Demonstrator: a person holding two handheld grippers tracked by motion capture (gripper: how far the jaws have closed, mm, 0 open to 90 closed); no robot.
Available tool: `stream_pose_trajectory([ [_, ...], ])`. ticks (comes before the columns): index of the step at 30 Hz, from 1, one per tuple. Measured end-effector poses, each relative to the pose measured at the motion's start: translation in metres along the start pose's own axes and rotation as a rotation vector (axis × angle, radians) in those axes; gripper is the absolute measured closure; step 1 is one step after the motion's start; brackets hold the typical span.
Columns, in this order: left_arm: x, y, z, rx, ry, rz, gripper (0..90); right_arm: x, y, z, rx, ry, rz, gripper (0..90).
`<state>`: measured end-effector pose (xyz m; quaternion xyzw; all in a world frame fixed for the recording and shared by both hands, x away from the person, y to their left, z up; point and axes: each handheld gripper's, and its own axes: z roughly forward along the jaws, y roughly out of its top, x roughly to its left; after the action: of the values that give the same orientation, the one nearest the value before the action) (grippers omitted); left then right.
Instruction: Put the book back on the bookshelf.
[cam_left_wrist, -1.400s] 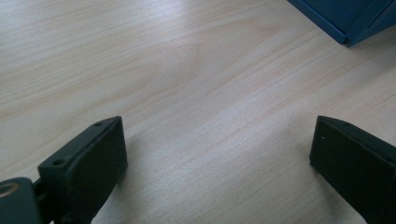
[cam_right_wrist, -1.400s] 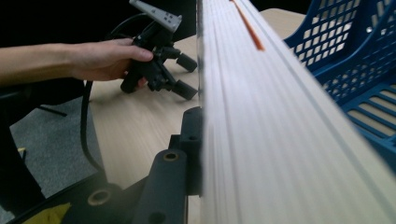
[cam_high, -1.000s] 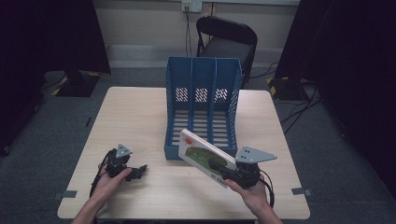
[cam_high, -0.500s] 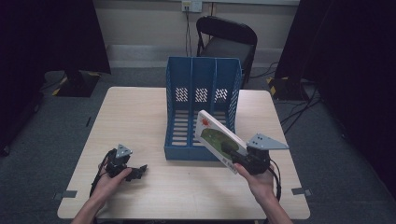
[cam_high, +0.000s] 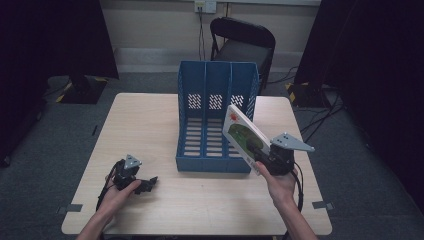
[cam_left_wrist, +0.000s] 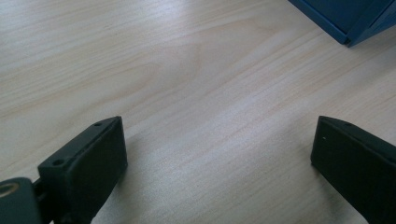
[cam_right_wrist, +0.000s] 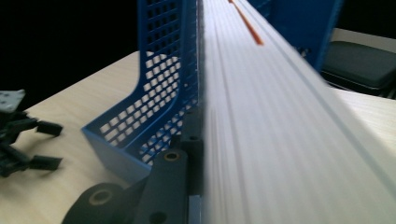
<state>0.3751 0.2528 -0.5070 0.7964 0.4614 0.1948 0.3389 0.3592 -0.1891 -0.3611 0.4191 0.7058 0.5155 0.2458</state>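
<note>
Right tongs (cam_high: 261, 159) clamped on book (cam_high: 242, 133) tilted beside blue file rack (cam_high: 216, 125), left tongs (cam_high: 146, 184) spread wide on table (cam_high: 150, 125)

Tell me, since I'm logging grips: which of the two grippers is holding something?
The right gripper: it is shut on the book, tilted beside the blue file rack. The left gripper is open over bare table.
</note>
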Motion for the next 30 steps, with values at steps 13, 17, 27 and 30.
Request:
stream_pose_trajectory([
  [13,-0.001,0.0,0.001,-0.001,-0.001,-0.004,2.1,-0.014,0.012,0.029,-0.028,-0.13,0.084,76.7],
  [17,-0.001,0.0,0.001,0.004,-0.003,0.002,1.5,-0.013,0.012,0.039,-0.018,-0.162,0.087,76.6],
  [27,-0.001,0.0,0.001,0.003,-0.005,0.002,1.3,-0.021,0.01,0.072,0.019,-0.186,0.097,76.6],
  [30,-0.001,0.0,0.001,0.003,-0.005,0.002,1.3,-0.023,0.009,0.082,0.029,-0.191,0.102,76.6],
])
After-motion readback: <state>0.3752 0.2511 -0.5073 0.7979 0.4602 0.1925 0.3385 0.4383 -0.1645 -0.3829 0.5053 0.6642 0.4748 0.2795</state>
